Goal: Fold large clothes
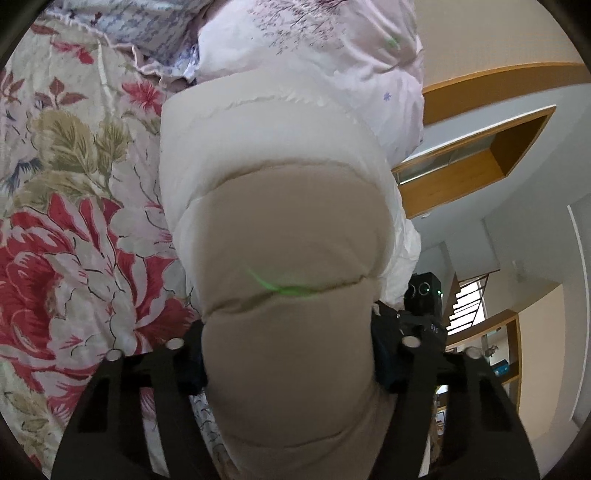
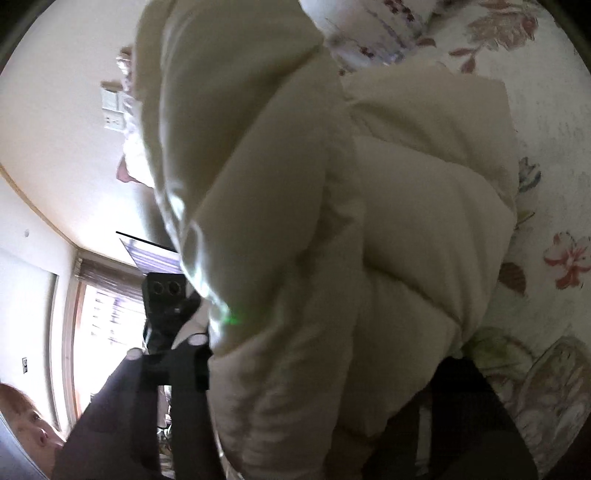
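Observation:
A cream quilted puffer jacket (image 1: 288,229) fills the middle of the left wrist view and hangs up off the floral bedspread (image 1: 74,229). My left gripper (image 1: 288,365) is shut on the jacket, one black finger on each side of a padded section. In the right wrist view the same jacket (image 2: 332,221) bulges across the frame. My right gripper (image 2: 317,373) is shut on the jacket; its left finger (image 2: 192,365) shows, its right finger is mostly hidden behind fabric. The other gripper's camera head (image 1: 423,291) shows beside the jacket.
A pale pink floral quilt (image 1: 314,48) and a pillow (image 1: 147,29) lie at the head of the bed. Wooden wall shelves (image 1: 472,162) and a window (image 2: 107,325) are to the side. A person's face (image 2: 29,428) is at the lower left.

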Available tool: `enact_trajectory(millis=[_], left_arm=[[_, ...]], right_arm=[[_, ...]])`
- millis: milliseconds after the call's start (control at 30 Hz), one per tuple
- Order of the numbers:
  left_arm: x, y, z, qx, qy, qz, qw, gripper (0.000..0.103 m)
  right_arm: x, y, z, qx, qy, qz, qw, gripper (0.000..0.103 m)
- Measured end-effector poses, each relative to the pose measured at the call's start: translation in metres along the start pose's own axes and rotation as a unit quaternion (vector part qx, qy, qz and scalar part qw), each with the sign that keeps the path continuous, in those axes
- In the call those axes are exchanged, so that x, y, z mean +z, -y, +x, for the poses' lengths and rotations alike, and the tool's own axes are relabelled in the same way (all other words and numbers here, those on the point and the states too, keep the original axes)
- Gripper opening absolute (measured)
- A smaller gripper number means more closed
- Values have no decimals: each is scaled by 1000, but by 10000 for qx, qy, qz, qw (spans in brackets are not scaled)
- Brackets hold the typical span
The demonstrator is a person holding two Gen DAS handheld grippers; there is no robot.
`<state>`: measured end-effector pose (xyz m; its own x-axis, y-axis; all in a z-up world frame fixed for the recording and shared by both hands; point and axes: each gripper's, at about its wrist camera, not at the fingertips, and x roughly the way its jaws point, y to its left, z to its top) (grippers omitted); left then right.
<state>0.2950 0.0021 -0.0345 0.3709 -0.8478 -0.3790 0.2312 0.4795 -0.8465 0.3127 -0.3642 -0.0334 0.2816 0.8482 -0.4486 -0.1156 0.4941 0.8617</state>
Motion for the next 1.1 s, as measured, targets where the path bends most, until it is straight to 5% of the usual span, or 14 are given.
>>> enact_trajectory(millis=[300,633,1000,1100], left_arm=[[-1,17,-46,133,383,297,9987,56],[11,15,-116,689,916,570,9918,56],[18,-29,-128,1323,881,421,9864,56],[20,-40,-124,1483,827,433,9845,58]], right_arm=[[-5,-44,10,158,104,-416,9990,35],[4,-89,60,292,-21,-881,9957,35],[8,-88,112,29,-110,-823,9965,34],[5,-91,124,-256,-106,-780,9966,42]])
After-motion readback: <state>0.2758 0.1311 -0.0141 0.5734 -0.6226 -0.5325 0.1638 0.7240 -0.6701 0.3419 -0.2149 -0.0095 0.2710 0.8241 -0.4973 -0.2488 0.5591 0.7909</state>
